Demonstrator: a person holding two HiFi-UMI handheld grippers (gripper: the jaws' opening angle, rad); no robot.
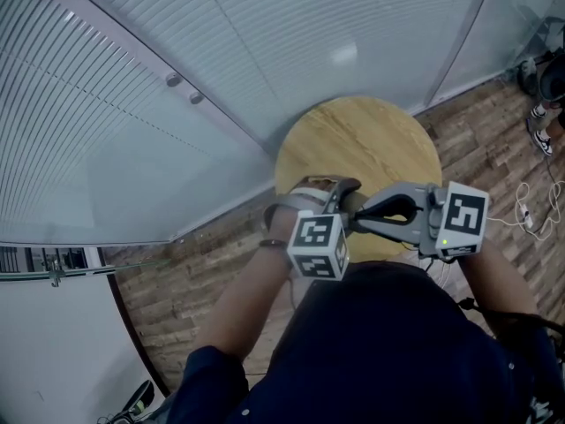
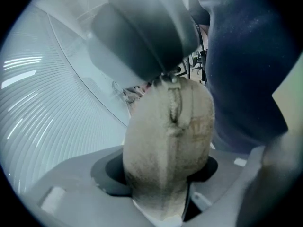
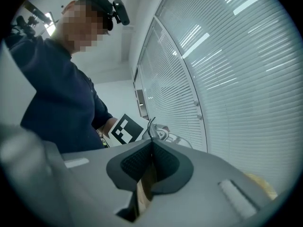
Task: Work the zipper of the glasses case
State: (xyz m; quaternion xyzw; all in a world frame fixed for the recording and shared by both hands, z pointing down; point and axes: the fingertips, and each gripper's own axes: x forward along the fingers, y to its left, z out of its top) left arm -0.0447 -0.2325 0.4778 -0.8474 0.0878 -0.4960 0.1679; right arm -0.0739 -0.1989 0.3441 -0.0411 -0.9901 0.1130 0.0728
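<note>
Left claw (image 2: 160, 183) clamps the beige glasses case (image 2: 165, 136); right claw (image 3: 151, 150) pinches shut on its zipper pull (image 3: 150, 126). Grip seems set; next, likely a steady slide along the case.

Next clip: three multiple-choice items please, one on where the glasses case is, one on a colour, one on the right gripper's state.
1. Where is the beige fabric glasses case?
A. On a chair
B. Between the left gripper's jaws
C. In a drawer

2. What colour is the round table?
A. Light wood
B. Black
C. Red

3. How do the right gripper's jaws stand?
A. Wide apart, empty
B. Shut on the thin dark zipper pull
C. Shut on a pen

Key: 1 B, the left gripper view shows the case clamped; 2 A, the head view shows pale wood grain; 3 B, the pads meet with the pull between them.
</note>
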